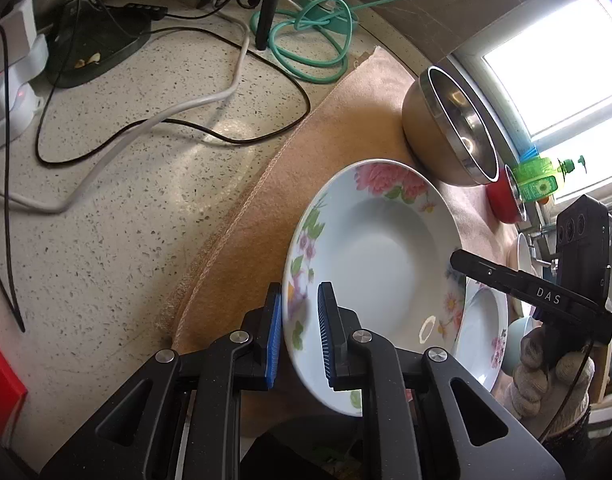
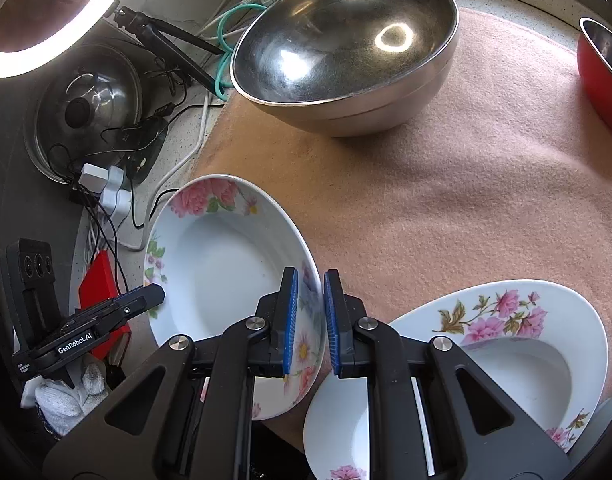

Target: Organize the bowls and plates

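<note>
Both grippers, left gripper (image 1: 299,336) and right gripper (image 2: 310,320), are clamped on opposite rims of one floral plate (image 1: 380,264) held tilted above the pink cloth (image 2: 466,200); mid-carry, next likely lowering it onto the second floral plate (image 2: 518,344).

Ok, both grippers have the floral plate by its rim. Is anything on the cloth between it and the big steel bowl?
Nothing visible. The left gripper and right gripper pinch opposite rims of the floral plate. Bare pink cloth runs from it to the steel bowl. Another floral plate lies off to the right.
</note>
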A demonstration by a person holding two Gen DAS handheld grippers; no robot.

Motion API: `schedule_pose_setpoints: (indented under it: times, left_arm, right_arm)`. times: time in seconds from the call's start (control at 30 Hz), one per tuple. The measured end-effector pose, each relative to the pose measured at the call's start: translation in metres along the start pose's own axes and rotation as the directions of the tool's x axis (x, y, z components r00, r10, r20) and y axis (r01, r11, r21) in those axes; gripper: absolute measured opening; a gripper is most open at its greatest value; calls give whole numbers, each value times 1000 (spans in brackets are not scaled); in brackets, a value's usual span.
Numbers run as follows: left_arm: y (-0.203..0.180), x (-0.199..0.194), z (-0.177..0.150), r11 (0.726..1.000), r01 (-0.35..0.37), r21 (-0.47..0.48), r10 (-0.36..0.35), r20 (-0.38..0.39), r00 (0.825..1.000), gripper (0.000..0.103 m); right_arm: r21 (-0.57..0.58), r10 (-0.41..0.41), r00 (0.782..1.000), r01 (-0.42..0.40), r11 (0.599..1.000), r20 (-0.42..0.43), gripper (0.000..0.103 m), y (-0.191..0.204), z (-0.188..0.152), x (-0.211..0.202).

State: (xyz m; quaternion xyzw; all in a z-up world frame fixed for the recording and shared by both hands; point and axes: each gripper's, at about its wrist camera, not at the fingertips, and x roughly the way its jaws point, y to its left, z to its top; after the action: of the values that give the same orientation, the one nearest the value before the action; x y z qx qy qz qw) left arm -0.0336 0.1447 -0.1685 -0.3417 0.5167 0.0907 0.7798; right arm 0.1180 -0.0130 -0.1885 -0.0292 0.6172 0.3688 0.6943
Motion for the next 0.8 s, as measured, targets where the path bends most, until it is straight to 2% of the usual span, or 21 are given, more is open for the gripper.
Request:
schedule_pose_setpoints:
  times: [0.2, 0.37, 0.57, 0.8]
  left_arm:
    - [-6, -8, 8, 1000, -15, 17, 14, 26, 1000, 15]
    - [-15, -12, 11, 999, -3, 36, 2, 16, 1000, 15]
    - [-34, -24, 15, 997, -5, 79, 1, 53, 999, 15]
    - [-56, -25, 16, 992, 27, 124, -33, 51, 998, 15]
  right_arm:
    - [26, 14, 999, -15, 1000, 29, 14, 0, 0, -7]
    - [70, 44, 998, -47, 996, 34, 14, -13, -4, -16]
    - [83, 45, 996, -51, 995, 75, 14, -16, -10, -38]
    - [113, 27, 992, -41, 993, 122, 14, -24, -24, -66]
